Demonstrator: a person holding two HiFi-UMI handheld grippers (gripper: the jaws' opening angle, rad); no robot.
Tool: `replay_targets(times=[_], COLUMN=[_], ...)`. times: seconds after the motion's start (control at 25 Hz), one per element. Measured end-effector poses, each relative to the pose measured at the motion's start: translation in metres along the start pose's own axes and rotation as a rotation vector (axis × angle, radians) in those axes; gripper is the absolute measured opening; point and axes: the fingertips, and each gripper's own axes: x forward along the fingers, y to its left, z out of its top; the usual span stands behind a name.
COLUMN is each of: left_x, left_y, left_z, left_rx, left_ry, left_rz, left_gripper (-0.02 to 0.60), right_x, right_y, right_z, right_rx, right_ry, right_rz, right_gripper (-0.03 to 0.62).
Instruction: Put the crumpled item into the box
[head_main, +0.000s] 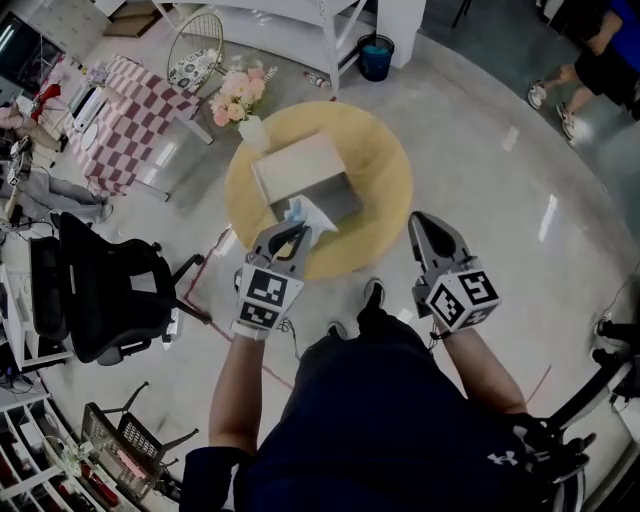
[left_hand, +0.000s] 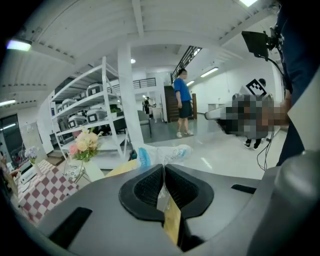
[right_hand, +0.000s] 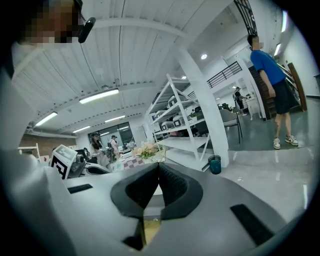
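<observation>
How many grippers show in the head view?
2. The left gripper, shut on the crumpled item, is over the round table's near edge by the box; the right gripper, shut and empty, is beside the table.

Grey left gripper and right gripper carry black-and-white marker cubes; navy shirt.

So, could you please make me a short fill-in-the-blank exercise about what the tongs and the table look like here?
1. The left tongs are ____ on the crumpled wrapper.
2. The box stands on a round ____ table.
3. The right tongs are shut and hold ____.

Missing words: shut; yellow; nothing.
</observation>
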Motion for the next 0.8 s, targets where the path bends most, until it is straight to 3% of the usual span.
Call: replay_targets(times=[0.36, 0.8], left_x=[0.053, 0.115], left_y=[0.01, 0.026], left_z=[-0.018, -0.048], left_rx=[0.019, 0.056], left_ry=[0.132, 0.247], left_rz=[-0.041, -0.172], left_gripper=[0.029, 0.029], right_x=[0.033, 0.053], right_y=[-0.021, -0.046], right_z=[-0.006, -0.016], right_rx=[0.009, 0.05], right_ry=[0.052, 0.082], right_rz=[0.063, -0.034], right_gripper=[0.003, 0.003])
